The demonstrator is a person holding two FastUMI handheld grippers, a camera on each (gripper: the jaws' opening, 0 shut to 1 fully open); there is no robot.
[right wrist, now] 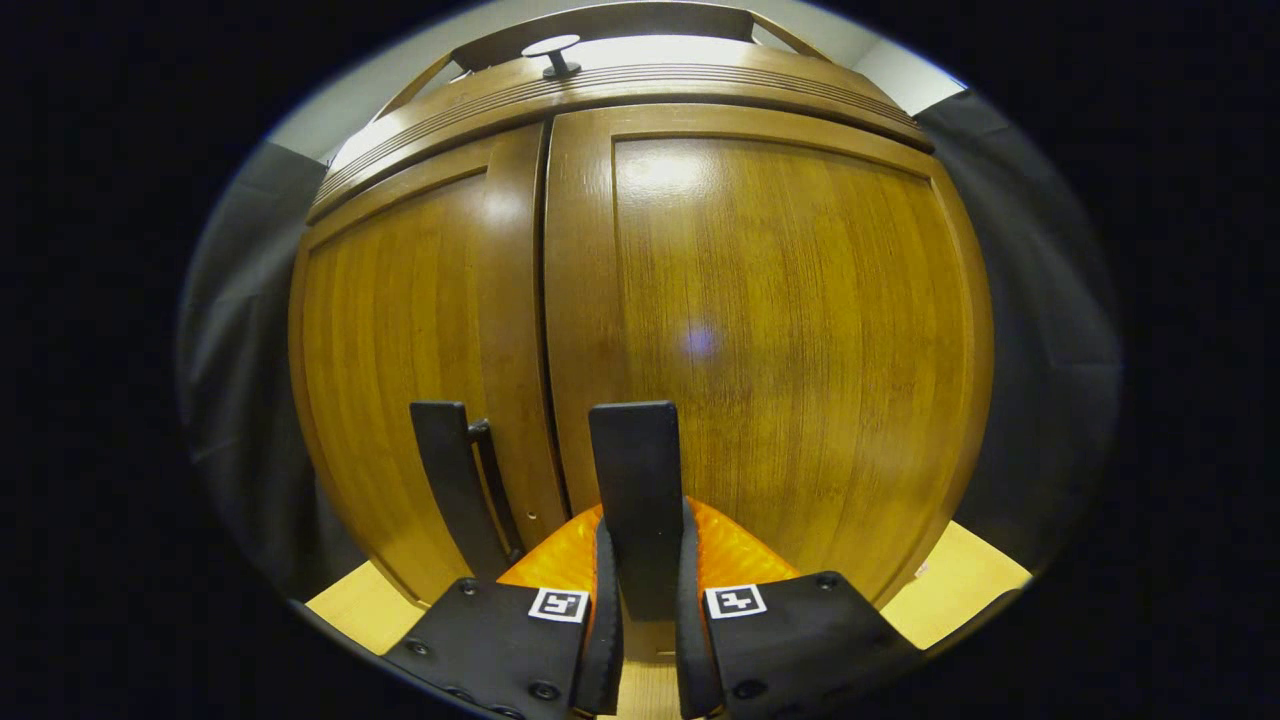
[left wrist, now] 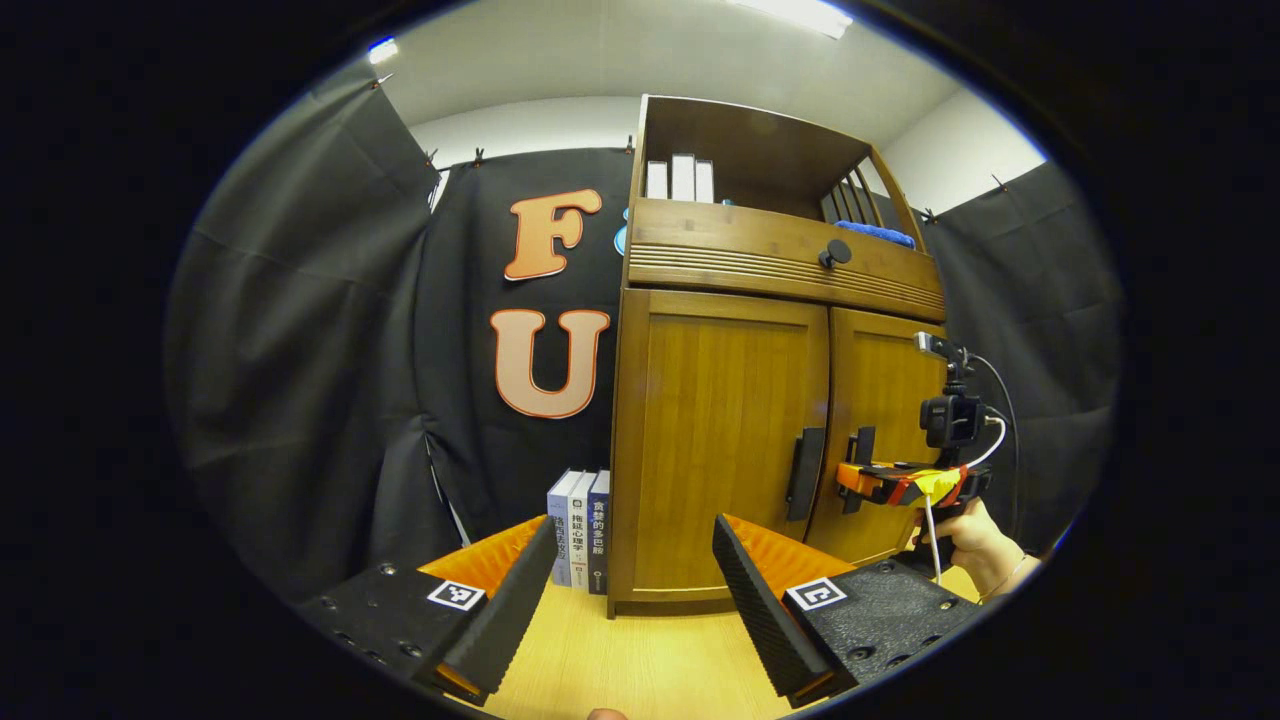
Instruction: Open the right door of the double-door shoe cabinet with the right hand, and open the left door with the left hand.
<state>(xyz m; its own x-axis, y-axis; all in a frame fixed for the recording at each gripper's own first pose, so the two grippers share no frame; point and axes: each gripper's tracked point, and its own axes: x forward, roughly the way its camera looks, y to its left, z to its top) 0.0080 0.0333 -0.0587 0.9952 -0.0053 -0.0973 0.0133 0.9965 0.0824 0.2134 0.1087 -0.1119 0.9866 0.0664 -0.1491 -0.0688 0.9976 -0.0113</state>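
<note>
In the right gripper view the fingers (right wrist: 606, 610) cover the right door handle's (right wrist: 636, 470) lower end; at 12 o'clock the cabinet's (right wrist: 600, 20) top shelf is cut off.

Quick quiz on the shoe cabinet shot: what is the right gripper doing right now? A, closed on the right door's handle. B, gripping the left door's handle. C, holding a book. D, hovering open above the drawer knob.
A: in the right gripper view the right gripper has both fingers pressed on the right door's handle, with both doors shut; the left gripper view shows it at that handle too.
</note>
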